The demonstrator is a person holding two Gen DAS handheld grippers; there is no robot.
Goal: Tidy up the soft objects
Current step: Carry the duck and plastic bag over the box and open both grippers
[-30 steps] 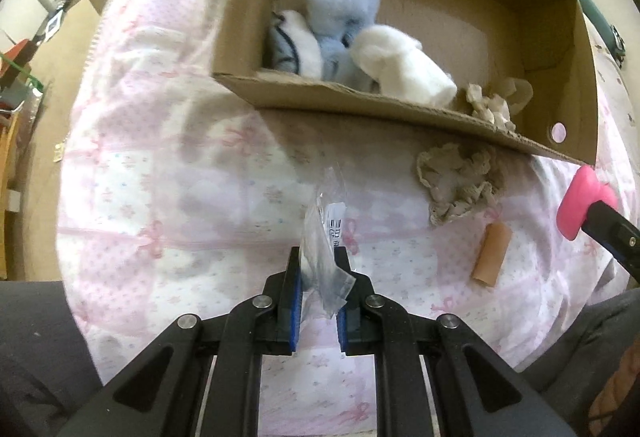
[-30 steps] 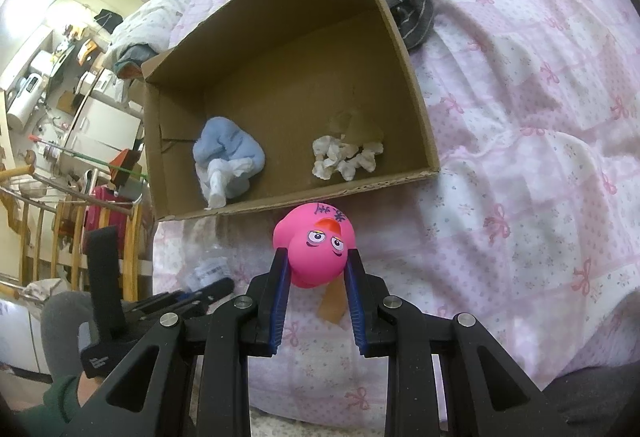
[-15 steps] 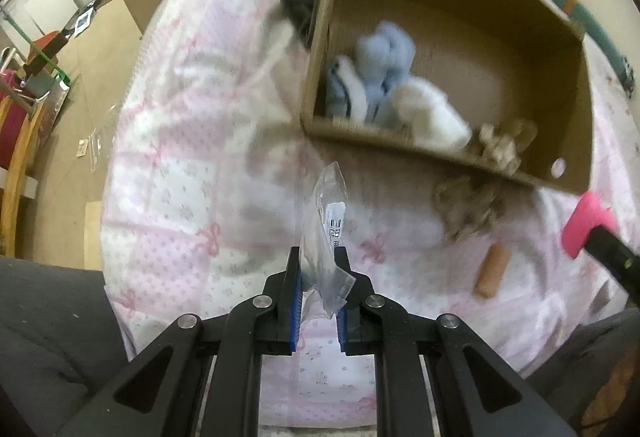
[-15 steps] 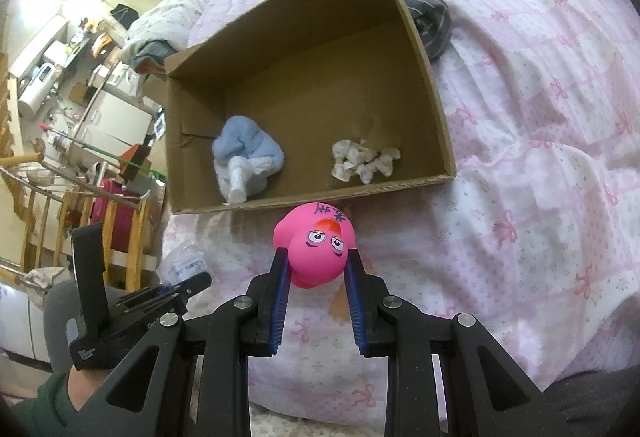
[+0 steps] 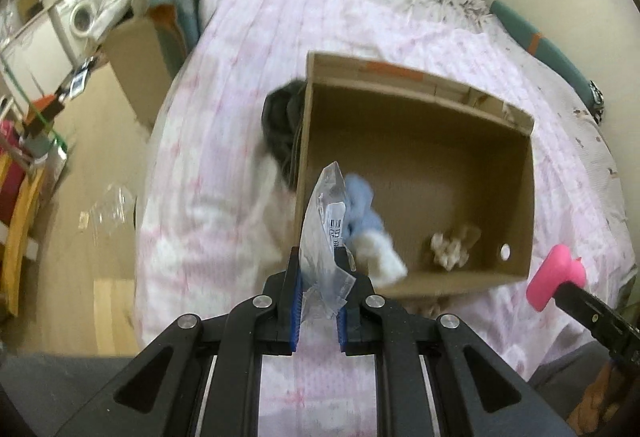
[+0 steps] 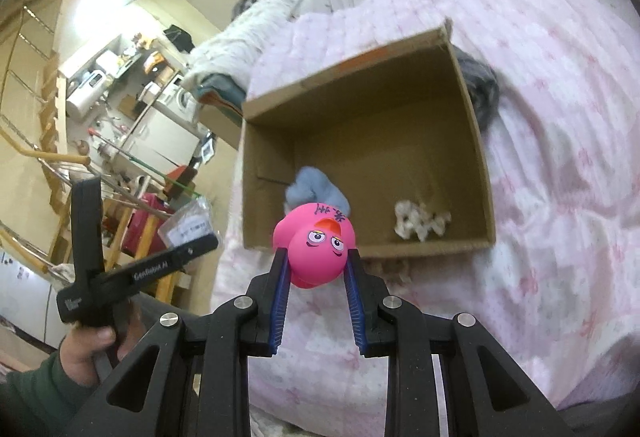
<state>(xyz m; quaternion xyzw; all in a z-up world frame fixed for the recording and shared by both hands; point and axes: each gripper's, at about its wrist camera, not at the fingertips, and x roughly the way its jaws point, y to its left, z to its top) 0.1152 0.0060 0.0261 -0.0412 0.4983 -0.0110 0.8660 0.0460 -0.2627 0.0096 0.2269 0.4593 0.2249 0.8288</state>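
Box (image 5: 420, 141) is sitting open on the bed (image 5: 224, 141), ahead of and below both claws. That is the relation that matters: both loads need to end up over its opening.

Left claw (image 5: 318, 293) is clamping a clear plastic bag (image 5: 326, 229) between its pads. The bag is standing up out of the jaws, long axis pointing toward the box's near-left corner. In this view its tip is overlapping the near-left inside of the box, right by the blue-and-white plush (image 5: 368, 229).

Right claw (image 6: 318, 273) is gripping a pink rubber duck (image 6: 316, 245), face toward the camera, jaws partly apart around its body. The duck is lining up with the near wall of the box, with the plush just behind it and the crumpled white wad (image 6: 420, 223) off to the right, inside the box.

Judgement: left looks nearer to the opening, since the bag is already covering the corner. Right is looking short of the near edge, so it likely needs more forward travel before letting go.

Dark cloth (image 5: 280, 133) is lying against the outside of the box's left wall, not in the drop path.
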